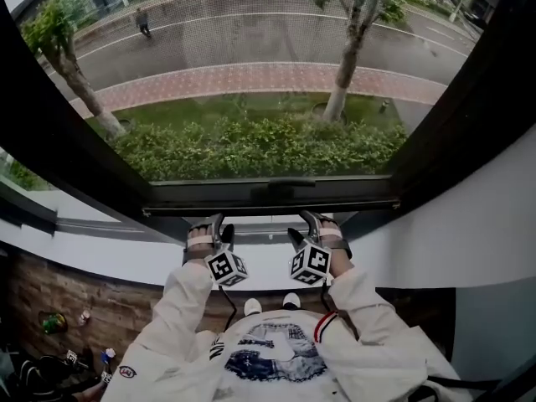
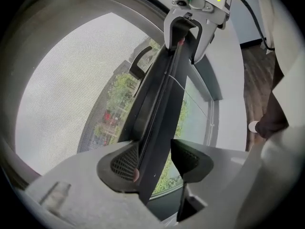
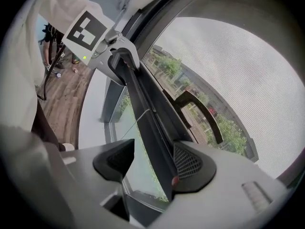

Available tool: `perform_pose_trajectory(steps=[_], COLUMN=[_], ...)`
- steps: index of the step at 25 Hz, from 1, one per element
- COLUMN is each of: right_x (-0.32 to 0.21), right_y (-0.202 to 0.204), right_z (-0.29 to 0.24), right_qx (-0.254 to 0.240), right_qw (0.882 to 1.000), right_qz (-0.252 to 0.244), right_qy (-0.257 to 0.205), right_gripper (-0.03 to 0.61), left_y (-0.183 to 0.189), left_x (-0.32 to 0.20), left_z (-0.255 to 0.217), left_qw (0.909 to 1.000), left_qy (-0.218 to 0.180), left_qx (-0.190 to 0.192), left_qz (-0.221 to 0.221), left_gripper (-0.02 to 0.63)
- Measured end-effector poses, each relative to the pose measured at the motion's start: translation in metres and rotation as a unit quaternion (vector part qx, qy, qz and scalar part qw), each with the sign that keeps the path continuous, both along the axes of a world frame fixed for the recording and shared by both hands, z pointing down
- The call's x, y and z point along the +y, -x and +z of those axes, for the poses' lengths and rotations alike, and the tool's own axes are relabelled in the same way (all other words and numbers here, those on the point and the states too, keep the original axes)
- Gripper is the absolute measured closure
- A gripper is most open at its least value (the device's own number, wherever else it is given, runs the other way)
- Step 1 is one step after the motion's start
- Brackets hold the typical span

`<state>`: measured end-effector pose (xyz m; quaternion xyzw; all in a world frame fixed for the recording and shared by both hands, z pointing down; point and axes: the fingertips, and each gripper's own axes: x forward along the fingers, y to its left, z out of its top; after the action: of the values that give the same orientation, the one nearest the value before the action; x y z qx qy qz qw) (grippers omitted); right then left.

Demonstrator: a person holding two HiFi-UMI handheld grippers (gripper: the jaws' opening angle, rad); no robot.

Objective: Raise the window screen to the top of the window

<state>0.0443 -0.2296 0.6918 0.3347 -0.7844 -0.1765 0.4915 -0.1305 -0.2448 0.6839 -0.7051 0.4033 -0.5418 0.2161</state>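
Screen rail (image 1: 270, 194): set low in the window frame (image 1: 469, 115), at 12 o'clock of both claws, mesh (image 1: 251, 23) stretched above.
Left claw (image 2: 157, 159): held apart, rail between, one pad touched.
Right claw (image 3: 151, 163): held apart, rail between, one pad touched.
Room: white sill (image 1: 117, 262), wooden floor (image 1: 126, 308) at 6 o'clock.

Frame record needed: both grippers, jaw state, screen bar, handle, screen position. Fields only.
left gripper: jaws apart, straddling the bottom bar; bar against one pad, gap at the other
right gripper: jaws apart, straddling the same bar, mirrored
bottom bar position: low, at the foot of the window frame
handle: mid-bar, between the grippers, neither touching it
mesh: covers the opening above the bar
task state: screen not yet raised
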Motion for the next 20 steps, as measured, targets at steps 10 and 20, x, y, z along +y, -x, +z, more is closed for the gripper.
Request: perform_pose_trajectory(steps=[10, 20], right_x=[-0.013, -0.012], right_y=[-0.002, -0.002], right_z=[-0.043, -0.074], right_qx=[0.008, 0.007], right_qw=[0.998, 0.997], right_qz=[-0.001, 0.008], right_qy=[-0.054, -0.08], right_gripper=[0.336, 0.337], left_y=[-0.002, -0.001], left_x=[-0.011, -0.011], left_z=[-0.042, -0.068], left_qw=[0.9992, 0.998], left_qy=[-0.04, -0.063], left_qx=[0.0, 0.001], left_qz=[0.002, 0.0], left_gripper=[0.399, 0.399])
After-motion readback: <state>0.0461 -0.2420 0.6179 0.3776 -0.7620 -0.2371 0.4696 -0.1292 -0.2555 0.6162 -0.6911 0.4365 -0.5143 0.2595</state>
